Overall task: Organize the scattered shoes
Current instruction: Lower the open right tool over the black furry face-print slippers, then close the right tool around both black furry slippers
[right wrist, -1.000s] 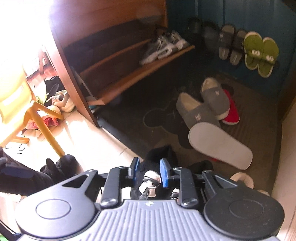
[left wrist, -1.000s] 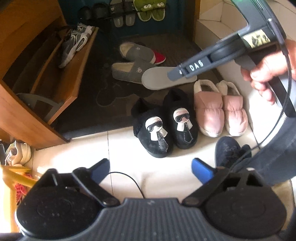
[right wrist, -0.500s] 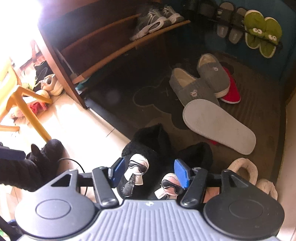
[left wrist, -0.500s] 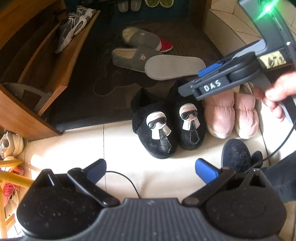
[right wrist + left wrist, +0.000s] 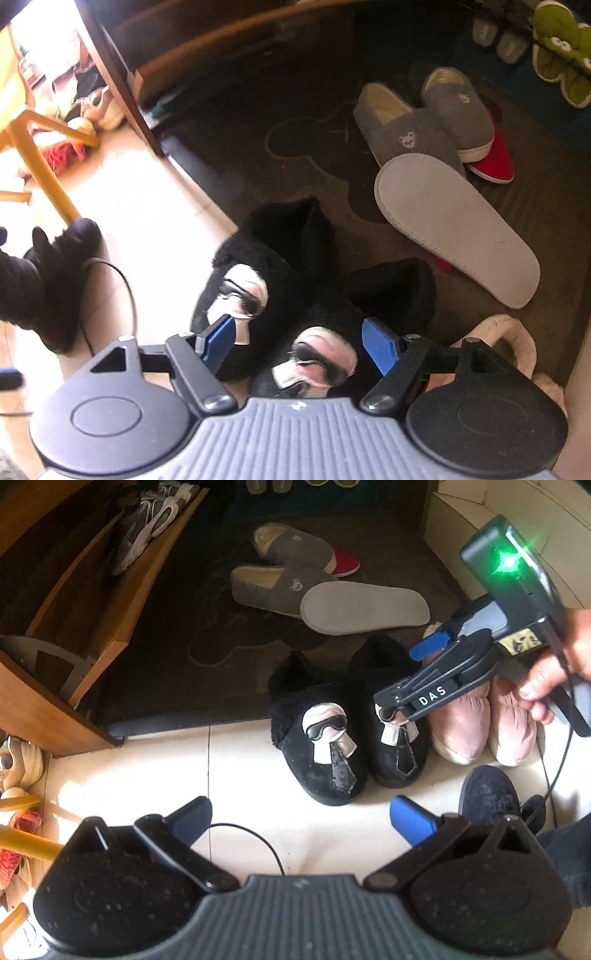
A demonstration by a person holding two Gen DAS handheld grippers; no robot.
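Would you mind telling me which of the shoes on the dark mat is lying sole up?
It is the slipper with the pale grey sole, flipped over against the toe of the nearer grey bear slipper; the other shoes there sit upright.

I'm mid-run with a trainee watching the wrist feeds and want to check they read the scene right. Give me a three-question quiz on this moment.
1. True or false: the right gripper is clamped shut on a shoe.
2. Multiple choice: what lies sole-up on the dark mat? A) a pink padded slipper B) a grey flat slipper C) a sneaker
3. Short answer: which pair sits directly under the right gripper?

Key
1. False. Its jaws are opening, with the black slippers below and between the blue pads, not pressed.
2. B, the grey flat slipper.
3. The black slippers with sunglasses faces, beside the pink slippers. The left gripper hangs open over the tile.
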